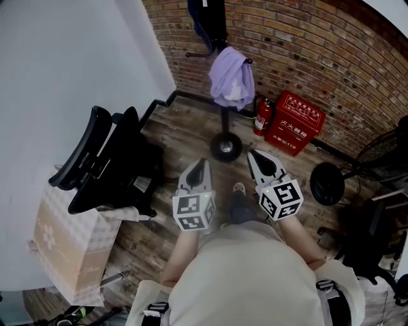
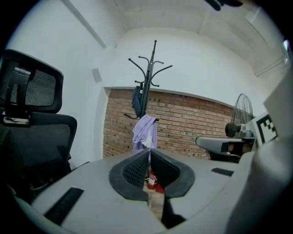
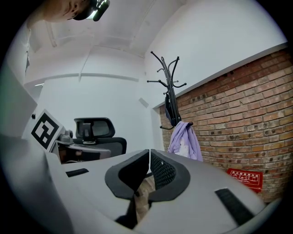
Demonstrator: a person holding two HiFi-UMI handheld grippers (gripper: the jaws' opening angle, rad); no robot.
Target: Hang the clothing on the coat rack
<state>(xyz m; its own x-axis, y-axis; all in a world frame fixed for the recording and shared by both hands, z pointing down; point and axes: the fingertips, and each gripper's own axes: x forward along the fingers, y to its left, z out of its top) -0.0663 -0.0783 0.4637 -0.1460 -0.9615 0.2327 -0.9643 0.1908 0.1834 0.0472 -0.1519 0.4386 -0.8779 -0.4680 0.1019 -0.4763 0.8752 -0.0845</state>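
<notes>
Since the shirt (image 1: pixel 231 79) already hangs from a low hook on the rack (image 1: pixel 224 124), below a dark garment (image 1: pixel 205 19), the hanging looks done. The left gripper (image 1: pixel 199 167) and right gripper (image 1: pixel 260 158) sit well short of the rack, jaws closed on nothing, and no clothing appears left to hang.

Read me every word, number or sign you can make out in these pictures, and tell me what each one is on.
"灭火器箱": large white characters on the lid of the red box by the brick wall.
"119": the end of the smaller white line beneath them; the rest of that line is too small to read.
Label on the fire extinguisher beside the box: too small to read.
Nothing else legible.
</notes>
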